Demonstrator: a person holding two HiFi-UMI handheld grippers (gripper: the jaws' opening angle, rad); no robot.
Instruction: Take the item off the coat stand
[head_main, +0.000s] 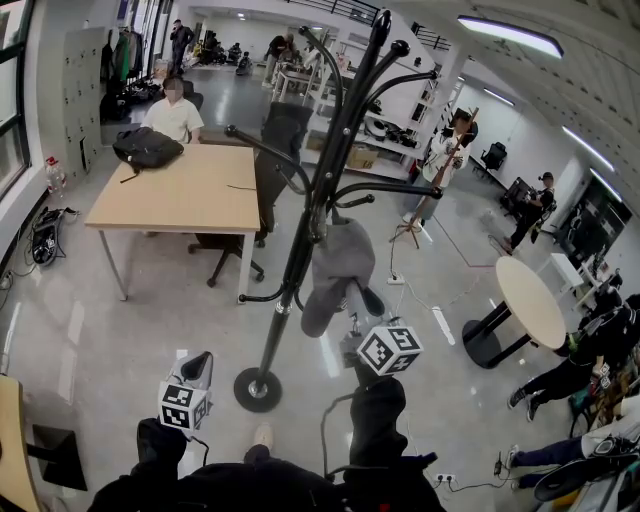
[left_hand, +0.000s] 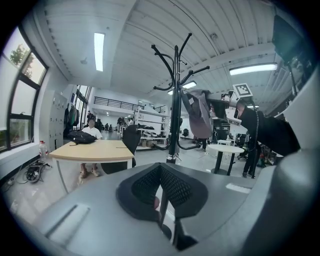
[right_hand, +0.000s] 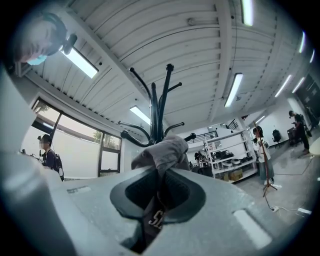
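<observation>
A black coat stand rises from a round base in the middle of the head view. A grey garment hangs from one of its lower hooks. My right gripper is shut on the garment's lower part, its marker cube just below. In the right gripper view the grey cloth is pinched between the jaws, with the stand's hooks behind it. My left gripper hangs low left of the base, shut and holding nothing. From the left gripper view I see the stand and garment.
A wooden table with a black bag stands back left, a seated person behind it. A dark office chair is by the stand. A round table and several people are at the right.
</observation>
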